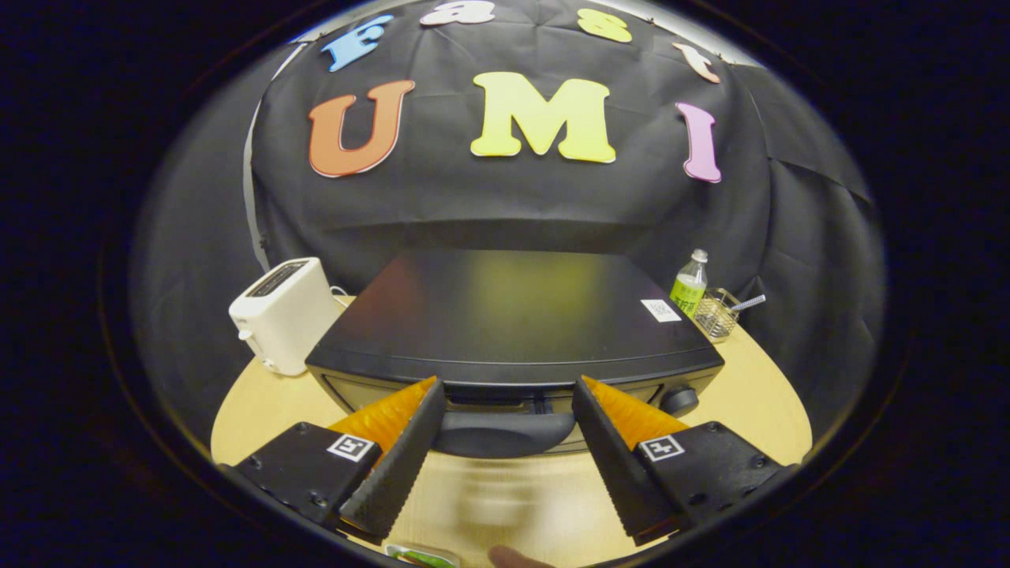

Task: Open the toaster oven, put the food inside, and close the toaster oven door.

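A black toaster oven (513,315) stands on the light wooden table (757,402), seen from above and in front, its door closed. Its dark curved door handle (505,432) lies between the tips of my two fingers, with a gap on each side. My gripper (506,394) is open and holds nothing. A knob (678,400) sits at the oven's front right. Near me, below the fingers, the edge of a container with something green in it (422,557) peeks in; it may be the food.
A white pop-up toaster (286,314) stands left of the oven. Behind the oven's right corner are a green-labelled bottle (690,285) and a small wire basket (716,314) with a utensil. A fingertip (513,558) shows at the near table edge.
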{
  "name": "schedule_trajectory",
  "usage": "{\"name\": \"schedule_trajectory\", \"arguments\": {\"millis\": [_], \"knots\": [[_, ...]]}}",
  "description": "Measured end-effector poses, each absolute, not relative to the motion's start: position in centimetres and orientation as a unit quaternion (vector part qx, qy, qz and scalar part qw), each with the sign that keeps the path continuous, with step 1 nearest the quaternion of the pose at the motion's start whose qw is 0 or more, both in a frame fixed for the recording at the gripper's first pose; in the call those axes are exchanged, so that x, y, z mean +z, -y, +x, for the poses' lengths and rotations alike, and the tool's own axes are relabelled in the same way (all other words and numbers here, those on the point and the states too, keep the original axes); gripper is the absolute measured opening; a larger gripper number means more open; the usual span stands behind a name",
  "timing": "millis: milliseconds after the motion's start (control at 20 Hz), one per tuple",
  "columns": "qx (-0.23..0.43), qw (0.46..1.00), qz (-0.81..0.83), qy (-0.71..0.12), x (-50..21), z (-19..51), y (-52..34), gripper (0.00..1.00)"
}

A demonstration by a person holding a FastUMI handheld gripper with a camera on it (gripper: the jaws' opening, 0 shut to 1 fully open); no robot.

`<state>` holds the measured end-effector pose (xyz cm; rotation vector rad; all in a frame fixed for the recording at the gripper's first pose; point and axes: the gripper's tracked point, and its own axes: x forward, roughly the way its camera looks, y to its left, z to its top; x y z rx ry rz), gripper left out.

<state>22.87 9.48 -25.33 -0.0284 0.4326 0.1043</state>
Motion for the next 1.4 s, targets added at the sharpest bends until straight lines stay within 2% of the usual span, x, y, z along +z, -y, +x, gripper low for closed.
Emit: {"name": "schedule_trajectory", "arguments": {"millis": [350,800,1050,1200,1400], "knots": [[0.079,0.968,-0.015,-0.238,-25.9,21.2,-9.3,1.00],[0.064,0.959,-0.042,-0.272,-28.8,16.3,-8.5,1.00],[0.070,0.948,-0.040,-0.308,-31.6,13.6,-8.0,1.00],[0.069,0.929,-0.021,-0.362,-34.9,12.1,-7.6,0.98],[0.038,0.922,-0.005,-0.385,-36.5,12.5,-5.7,0.96]]}}
